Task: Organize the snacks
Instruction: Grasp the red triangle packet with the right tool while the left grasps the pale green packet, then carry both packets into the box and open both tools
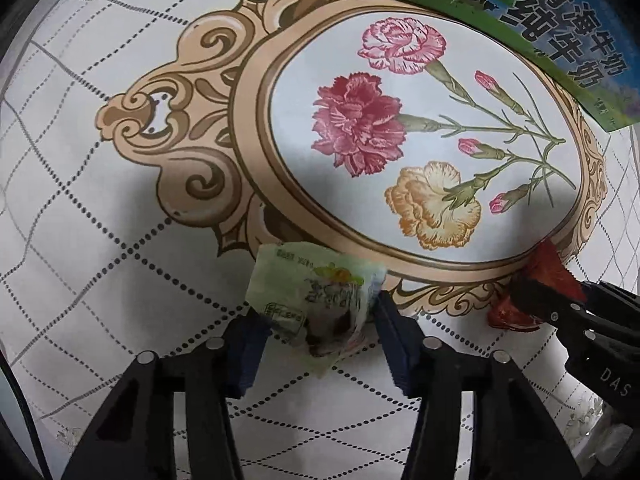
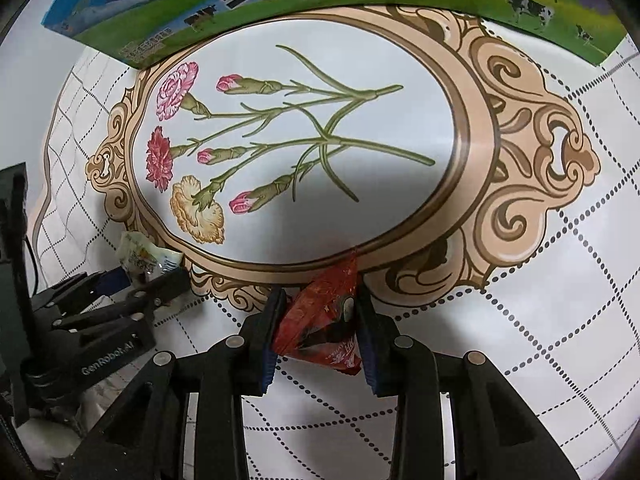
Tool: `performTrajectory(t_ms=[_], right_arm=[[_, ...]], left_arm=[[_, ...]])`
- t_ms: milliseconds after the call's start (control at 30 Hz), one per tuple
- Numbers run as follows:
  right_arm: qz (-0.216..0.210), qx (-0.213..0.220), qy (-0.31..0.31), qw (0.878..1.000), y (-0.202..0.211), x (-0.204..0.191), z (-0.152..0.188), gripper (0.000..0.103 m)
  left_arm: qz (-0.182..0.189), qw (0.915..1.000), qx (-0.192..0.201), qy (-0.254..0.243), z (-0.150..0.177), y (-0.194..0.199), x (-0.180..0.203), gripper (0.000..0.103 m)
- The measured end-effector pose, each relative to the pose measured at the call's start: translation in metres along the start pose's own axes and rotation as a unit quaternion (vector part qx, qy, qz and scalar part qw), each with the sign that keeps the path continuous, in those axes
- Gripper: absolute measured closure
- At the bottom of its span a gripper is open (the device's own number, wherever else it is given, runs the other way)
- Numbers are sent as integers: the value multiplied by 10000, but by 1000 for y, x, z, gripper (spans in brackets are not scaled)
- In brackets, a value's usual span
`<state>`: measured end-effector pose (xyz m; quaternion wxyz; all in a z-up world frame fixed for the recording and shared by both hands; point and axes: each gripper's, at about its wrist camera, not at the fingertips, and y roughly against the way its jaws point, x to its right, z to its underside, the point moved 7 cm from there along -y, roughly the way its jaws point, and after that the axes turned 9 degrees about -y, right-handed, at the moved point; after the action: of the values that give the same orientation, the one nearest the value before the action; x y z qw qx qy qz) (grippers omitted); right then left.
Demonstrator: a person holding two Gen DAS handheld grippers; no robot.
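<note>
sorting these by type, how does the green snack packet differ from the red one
The green snack packet is pale green and sits between the left gripper fingers. The red snack packet is dark glossy red, pinched in the right gripper. Both are small crinkled wrappers at the edge of the tablecloth's floral oval.

Milk carton (image 1: 560,20) face: large Chinese characters "青海牛奶 / 纯牛奶"; smaller line reads "200g×16".
Left gripper (image 2: 156,280) body, seen from right wrist: "GenRobot.AI".
Right gripper (image 1: 532,304) body: "DAS", cut off.
</note>
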<state>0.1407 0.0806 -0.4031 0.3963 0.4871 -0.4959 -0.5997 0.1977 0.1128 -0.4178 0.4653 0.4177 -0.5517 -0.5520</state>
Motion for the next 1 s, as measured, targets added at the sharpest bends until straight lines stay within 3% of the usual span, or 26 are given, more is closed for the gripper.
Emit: performTrajectory(t_ms=[133, 400, 567, 767, 1000], right_arm=[[-7, 121, 123, 9999, 4, -7, 6, 68], [-285, 280, 172, 9991, 29, -9, 14, 68], [-495, 460, 181, 9975, 69, -16, 6, 68], [-774, 686, 178, 9945, 117, -10, -4, 68], [-1074, 1202, 148, 9868, 186, -11, -33, 69]], left_arm=[[-40, 10000, 22, 16, 5, 11, 6, 59], [241, 9996, 146, 62, 8, 37, 32, 64], [485, 9982, 331, 79, 2, 64, 45, 64], [845, 9939, 701, 123, -18, 114, 57, 64], [1234, 9824, 1400, -100, -81, 198, 61, 64]])
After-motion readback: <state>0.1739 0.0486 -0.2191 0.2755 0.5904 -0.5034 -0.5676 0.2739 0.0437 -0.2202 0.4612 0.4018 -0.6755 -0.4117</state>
